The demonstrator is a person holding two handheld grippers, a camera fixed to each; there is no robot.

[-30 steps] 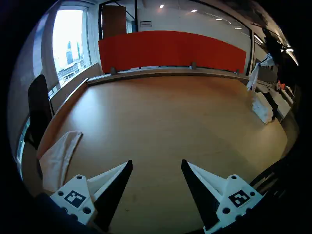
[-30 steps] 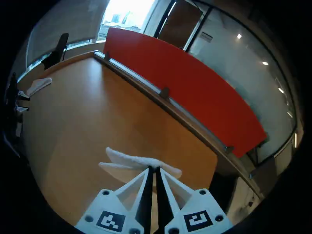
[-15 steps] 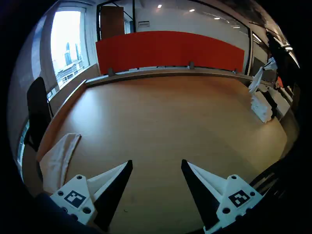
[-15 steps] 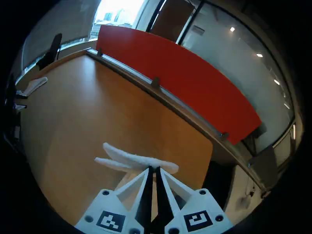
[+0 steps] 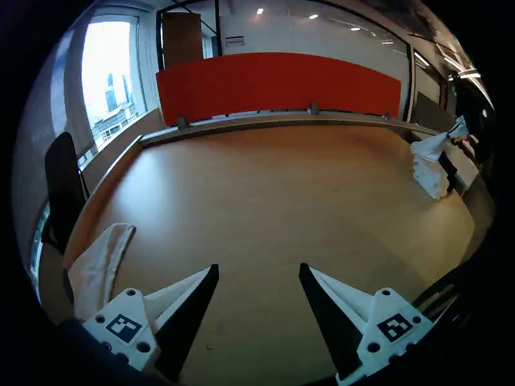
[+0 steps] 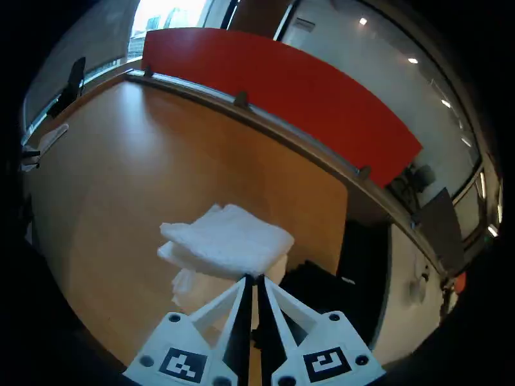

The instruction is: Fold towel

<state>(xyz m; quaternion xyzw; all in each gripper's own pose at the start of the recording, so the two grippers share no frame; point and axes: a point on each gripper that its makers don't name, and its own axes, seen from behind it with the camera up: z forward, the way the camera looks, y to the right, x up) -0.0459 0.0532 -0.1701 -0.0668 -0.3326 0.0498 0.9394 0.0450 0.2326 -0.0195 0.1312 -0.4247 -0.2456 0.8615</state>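
Left gripper (image 5: 257,267): released, jaws spread wide, poised over the near part of the light-brown wooden table (image 5: 270,186). Open wood surface extends ahead of it to the far edge, where a long red panel partition (image 5: 277,80) stands along a grey rail. A loose white cloth towel (image 5: 96,264) lies at the near left edge of the table, beside a black chair back (image 5: 63,183). Right gripper (image 6: 252,280): clenched, both fingers pinching the near edge of a folded white terry towel (image 6: 225,239), which is held out flat over a stack of white folded towels (image 6: 187,286). Whether the held towel touches the stack cannot be told. The stack sits close to the table's right edge, and a dark area lies beyond that edge. In the left gripper view the stack of white folded towels (image 5: 432,180) appears at the far right of the table, well apart from the left gripper, with open tabletop between them.
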